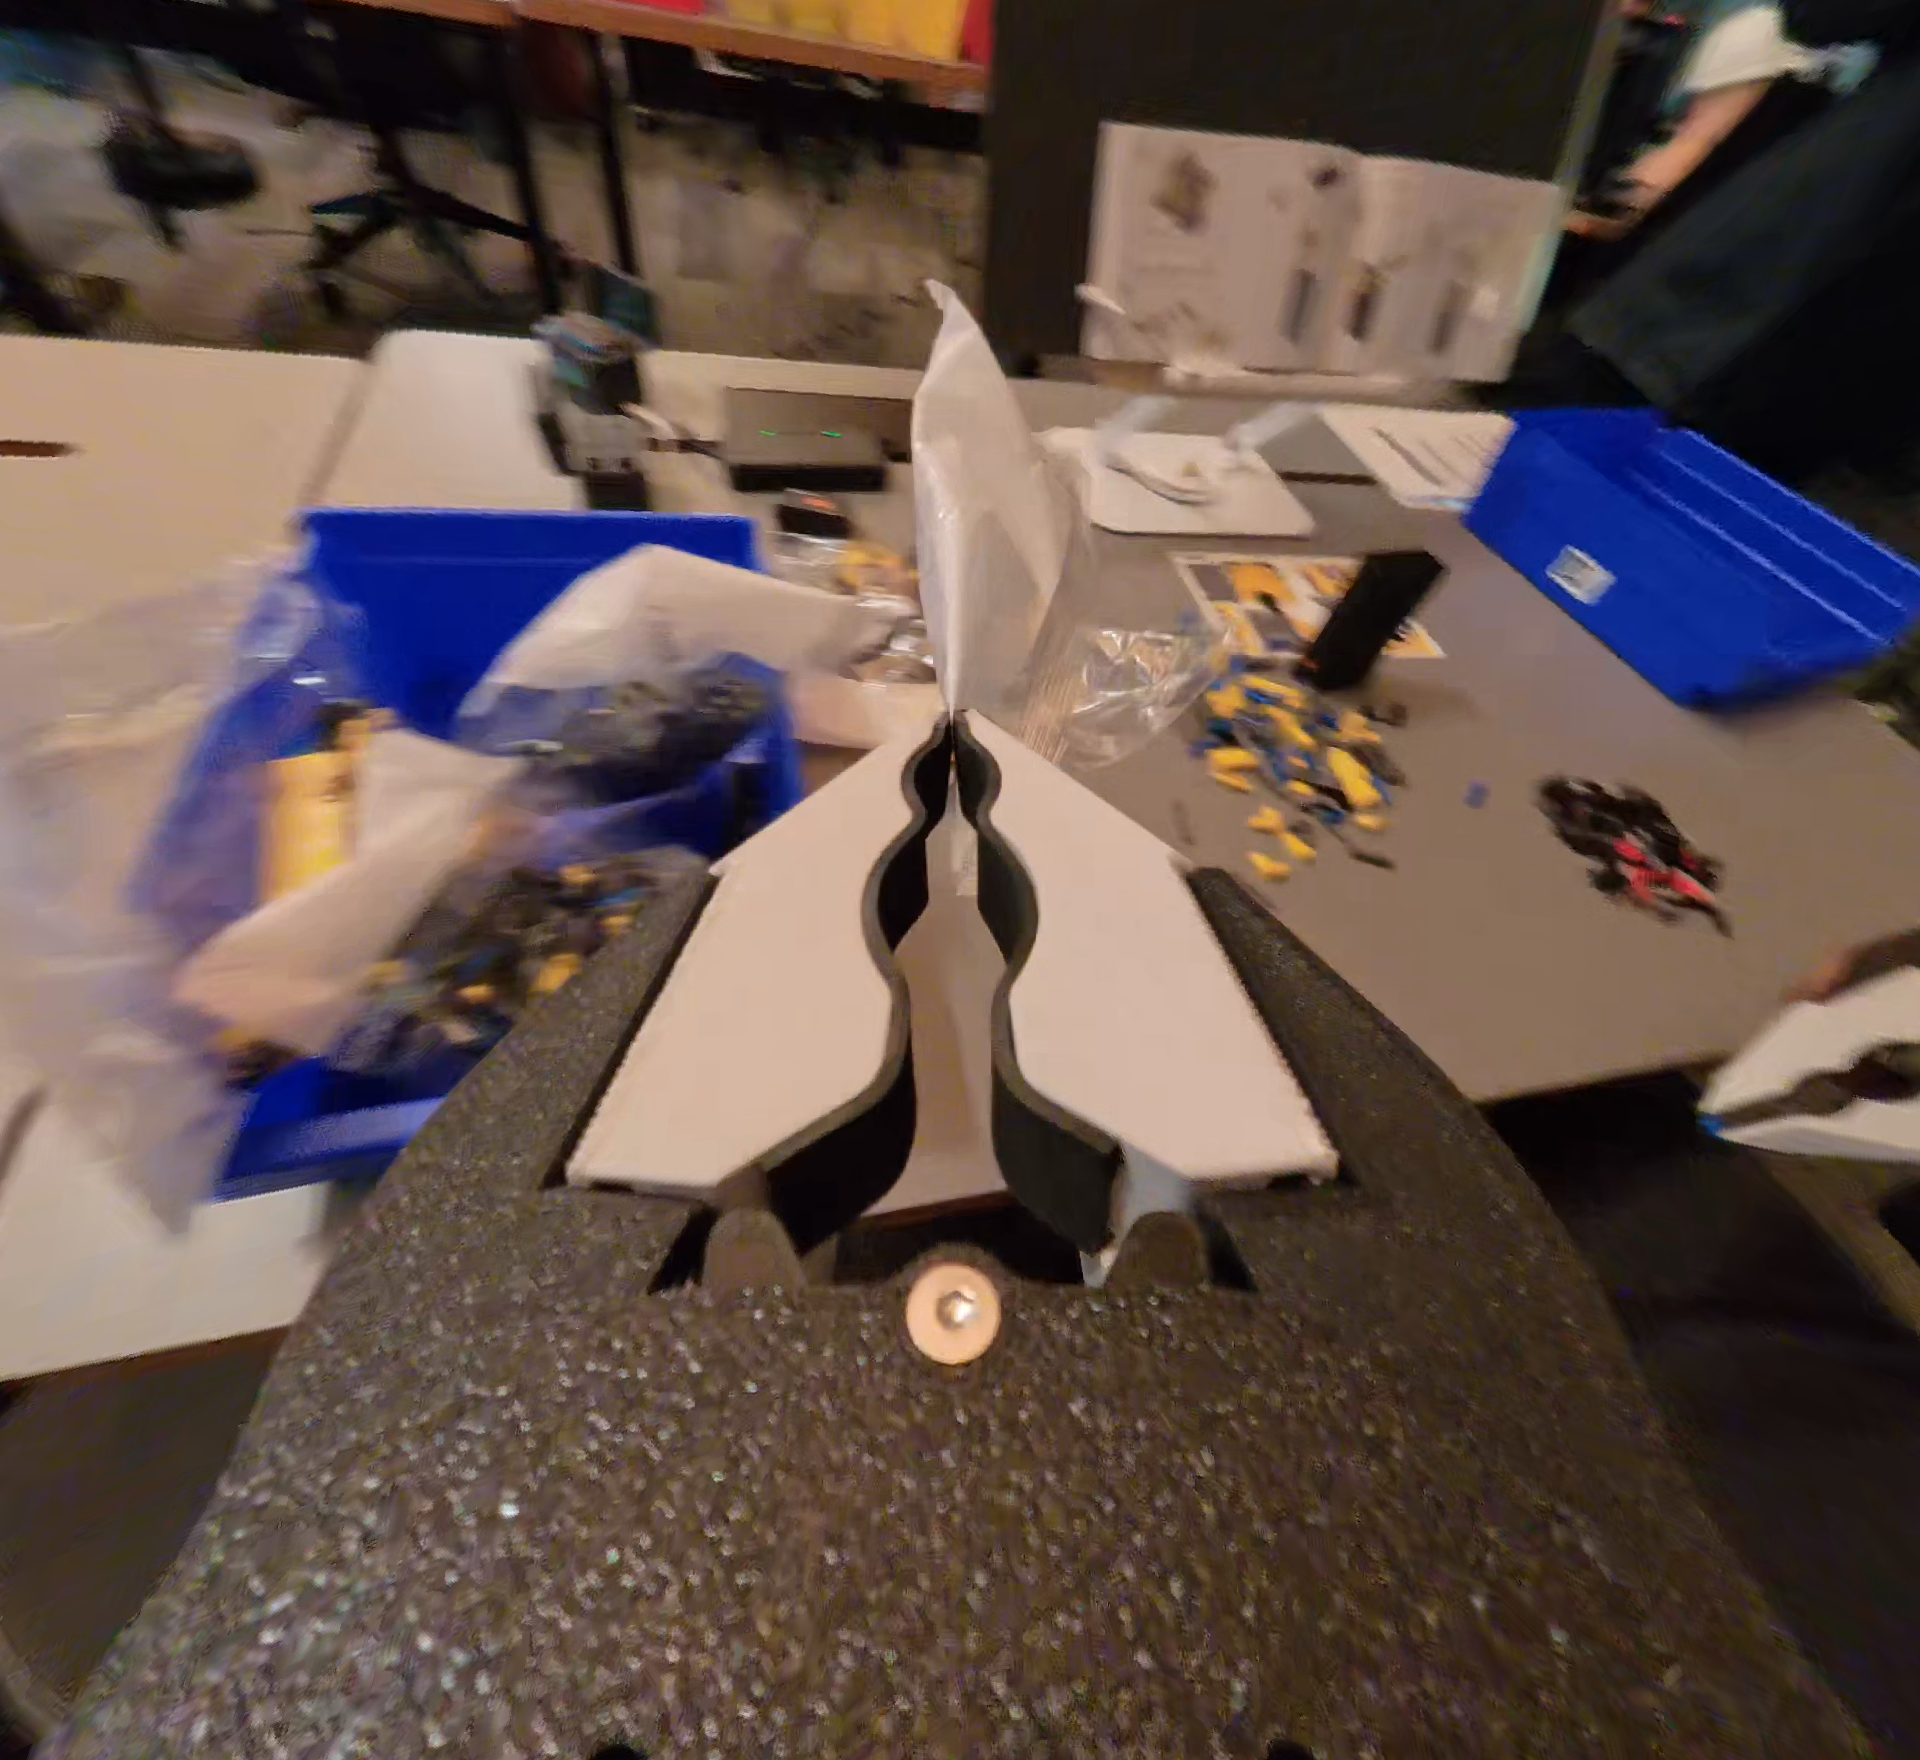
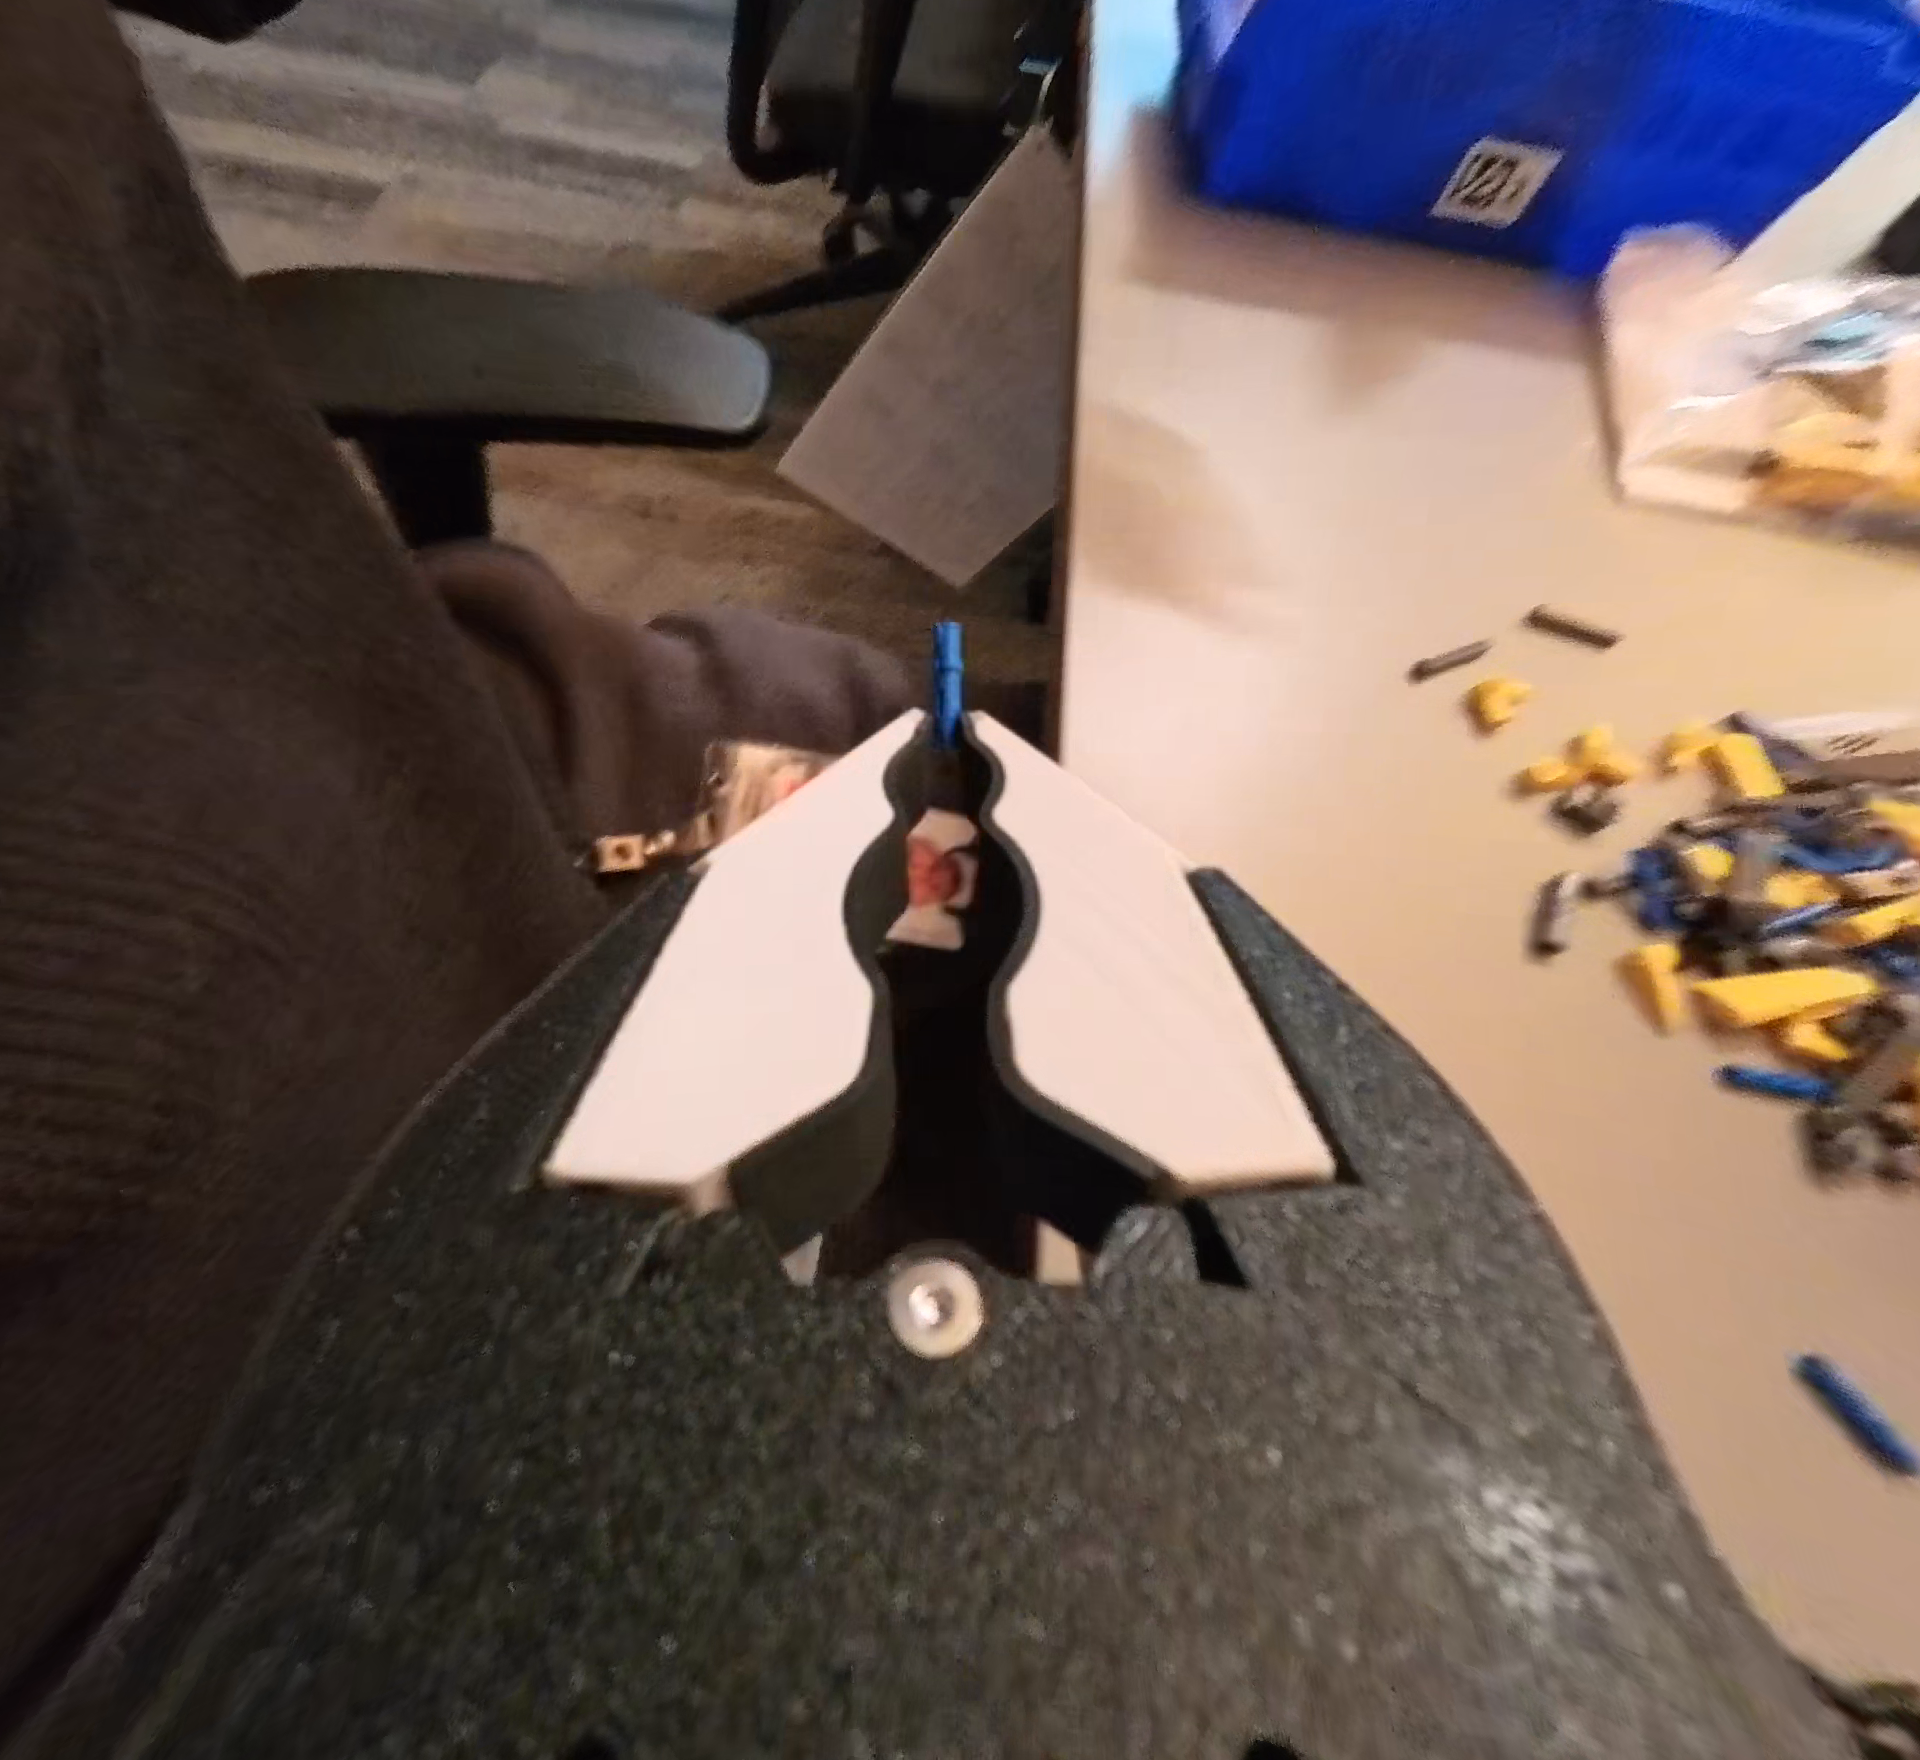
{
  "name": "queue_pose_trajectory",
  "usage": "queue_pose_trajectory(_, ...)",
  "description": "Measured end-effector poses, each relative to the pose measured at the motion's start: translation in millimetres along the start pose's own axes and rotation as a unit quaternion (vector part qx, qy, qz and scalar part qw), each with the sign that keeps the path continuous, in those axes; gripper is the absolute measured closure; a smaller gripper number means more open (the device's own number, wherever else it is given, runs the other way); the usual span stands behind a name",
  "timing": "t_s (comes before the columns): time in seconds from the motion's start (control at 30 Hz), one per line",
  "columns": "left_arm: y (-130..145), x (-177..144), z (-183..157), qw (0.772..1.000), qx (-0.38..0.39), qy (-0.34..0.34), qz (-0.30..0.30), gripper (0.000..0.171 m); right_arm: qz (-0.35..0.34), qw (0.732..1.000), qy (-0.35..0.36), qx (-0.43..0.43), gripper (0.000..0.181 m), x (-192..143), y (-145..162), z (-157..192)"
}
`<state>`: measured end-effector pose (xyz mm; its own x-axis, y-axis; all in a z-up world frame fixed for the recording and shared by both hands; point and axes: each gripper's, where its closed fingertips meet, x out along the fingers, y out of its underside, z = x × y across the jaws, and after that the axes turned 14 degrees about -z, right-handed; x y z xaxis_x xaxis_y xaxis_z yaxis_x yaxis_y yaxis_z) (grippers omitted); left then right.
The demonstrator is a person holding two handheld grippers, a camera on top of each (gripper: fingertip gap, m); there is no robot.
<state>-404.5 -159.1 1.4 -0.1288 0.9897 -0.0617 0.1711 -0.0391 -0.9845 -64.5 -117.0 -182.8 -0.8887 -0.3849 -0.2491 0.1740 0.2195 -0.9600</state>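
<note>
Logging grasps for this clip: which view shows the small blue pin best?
The right wrist view: the blue pin stands sharp, pinched upright at the right gripper tips. The left wrist view shows only that gripper's edge, blurred, with no pin visible.

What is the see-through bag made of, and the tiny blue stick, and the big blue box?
The bag in the left claw looks like thin clear plastic film: shiny and crinkled. The blue stick in the right claw seems hard, moulded plastic. The blue box looks like stiff, smooth plastic with a slight gloss.

Both grippers have speckled black bodies, white jaws with wavy black inner edges, and a silver screw (image 1: pixel 952 1312).
</note>
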Motion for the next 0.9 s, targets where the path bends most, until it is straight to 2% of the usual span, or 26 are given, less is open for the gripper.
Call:
queue_pose_trajectory(0.07,-3.9,-1.1,37.4,0.999,-0.007,-0.037,-0.003,0.171,-0.010,1.000,0.020,-0.009,0.178,5.8,-11.3,-19.7)
queue_pose_trajectory(0.17,-6.0,2.1,67.7,0.998,-0.033,-0.042,-0.042,0.171,-0.014,0.999,0.041,-0.011,0.177,12.9,-21.3,-45.5)
queue_pose_trajectory(0.3,-7.6,15.4,117.9,0.992,-0.028,-0.089,-0.089,0.171,-0.008,0.998,0.059,-0.004,0.177,20.7,-27.2,-77.9)
queue_pose_trajectory(0.4,-27.0,32.1,156.1,0.983,-0.023,-0.116,-0.140,0.171,-0.008,0.998,0.064,0.012,0.177,27.8,-31.5,-102.5)
queue_pose_trajectory(0.47,-37.7,51.5,177.6,0.981,-0.019,-0.123,-0.149,0.171,-0.013,0.998,0.062,0.032,0.177,33.9,-33.4,-118.0)
queue_pose_trajectory(0.53,-30.9,81.6,191.5,0.988,-0.004,-0.116,-0.101,0.171,-0.019,0.996,0.062,0.053,0.177,40.5,-34.2,-134.3)
queue_pose_trajectory(0.63,1.9,121.1,195.5,0.994,0.006,-0.104,0.017,0.171,-0.021,0.994,0.076,0.079,0.177,50.3,-29.8,-159.2)
queue_pose_trajectory(0.67,8.5,128.3,196.4,0.993,0.018,-0.110,0.036,0.171,-0.019,0.993,0.082,0.085,0.177,53.4,-27.4,-165.7)
queue_pose_trajectory(0.8,13.5,140.3,207.0,0.982,0.090,-0.152,0.073,0.171,-0.015,0.990,0.111,0.086,0.177,58.5,-20.4,-183.9)
queue_pose_trajectory(0.9,-1.5,143.8,210.8,0.985,0.054,-0.155,0.061,0.171,-0.024,0.987,0.132,0.085,0.177,55.3,-21.1,-189.7)
